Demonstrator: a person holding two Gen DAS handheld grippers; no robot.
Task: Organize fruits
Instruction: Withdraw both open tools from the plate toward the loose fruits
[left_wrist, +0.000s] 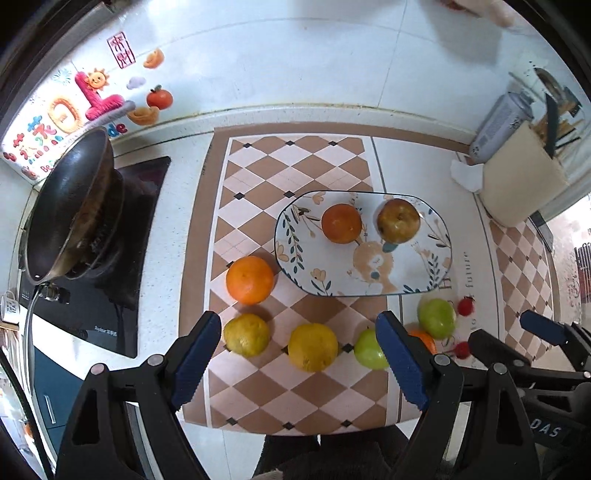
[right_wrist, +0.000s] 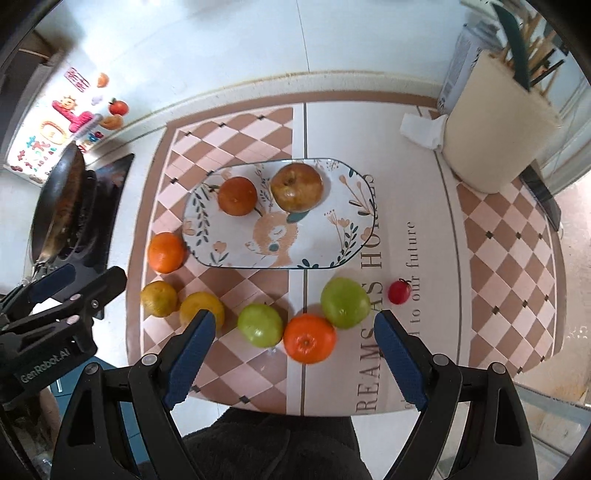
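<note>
A patterned plate (left_wrist: 424, 269) (right_wrist: 325, 236) on the checked mat holds a dark orange (left_wrist: 341, 223) (right_wrist: 237, 195) and a brownish apple (left_wrist: 398, 220) (right_wrist: 297, 186). In front of it lie an orange (left_wrist: 250, 280) (right_wrist: 166, 252), two yellow citrus (left_wrist: 246, 334) (left_wrist: 312, 346), two green apples (right_wrist: 259, 325) (right_wrist: 344, 302), another orange (right_wrist: 309, 338) and a small red tomato (right_wrist: 399, 291). My left gripper (left_wrist: 301, 363) is open and empty above the yellow citrus. My right gripper (right_wrist: 293, 365) is open and empty above the front orange.
A black pan (left_wrist: 70, 206) sits on an induction hob (left_wrist: 110, 258) at the left. A cream utensil holder (right_wrist: 495, 129) with knives and chopsticks stands at the back right, a crumpled tissue (right_wrist: 421, 129) beside it. The counter's front edge is just below the grippers.
</note>
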